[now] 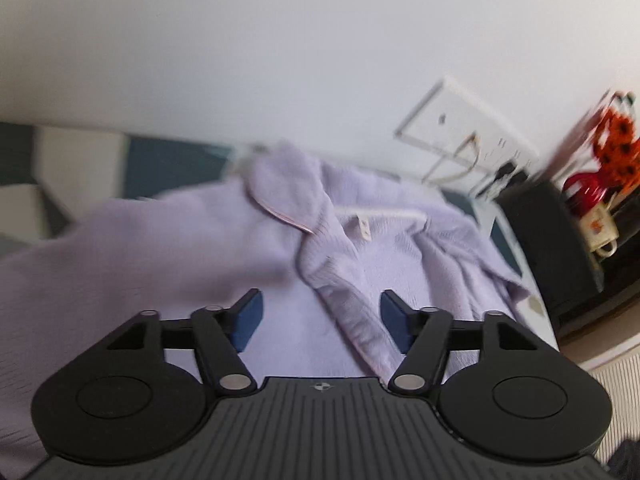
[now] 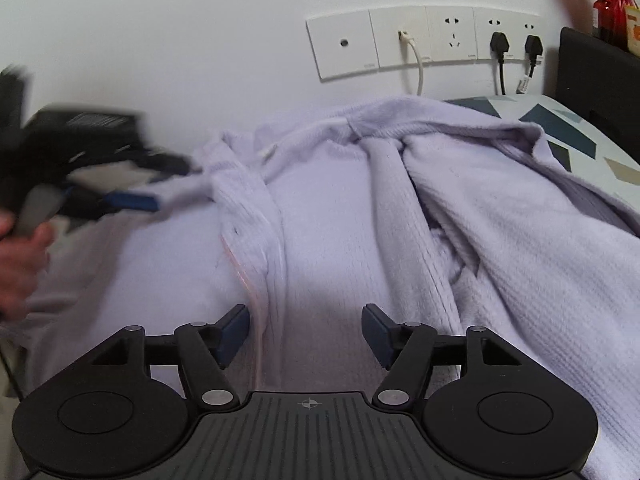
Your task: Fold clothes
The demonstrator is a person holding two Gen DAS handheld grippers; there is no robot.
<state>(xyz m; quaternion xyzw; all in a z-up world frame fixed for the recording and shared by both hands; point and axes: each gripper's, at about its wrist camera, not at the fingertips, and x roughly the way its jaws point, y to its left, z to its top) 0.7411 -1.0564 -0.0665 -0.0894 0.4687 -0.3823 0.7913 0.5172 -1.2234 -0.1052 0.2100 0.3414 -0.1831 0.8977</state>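
Left side: the left gripper (image 1: 320, 316) stands with its jaws wide apart and nothing pressed between the blue pads; a ridge of fabric lies beneath the gap but is not clamped. In the right wrist view it appears blurred at the left edge, held in a hand (image 2: 20, 256).

Centre: the task item, a lavender knit garment (image 2: 328, 208), lies spread and rumpled over a bed with a geometric-patterned sheet (image 2: 560, 120), its collar end toward the white wall (image 1: 280, 40). A ribbed front band (image 2: 248, 216) runs down the middle; a neck label (image 1: 362, 229) shows near the collar.

Right side: the right gripper (image 2: 306, 334) also stands open and empty, poised over the cloth just beside the band. Bunched folds gather at the right.

Risks, as judged:
- With both grippers released, the loose knit may slump or spring back, spoiling any crease.
- A pinch taken now could catch only the top layer, or several bunched layers, giving a crooked fold.
- The soft, stretchy fabric may slip from narrow pads.
- The socket panel (image 2: 424, 40) cables hang just behind the collar; a far reach could snag them.
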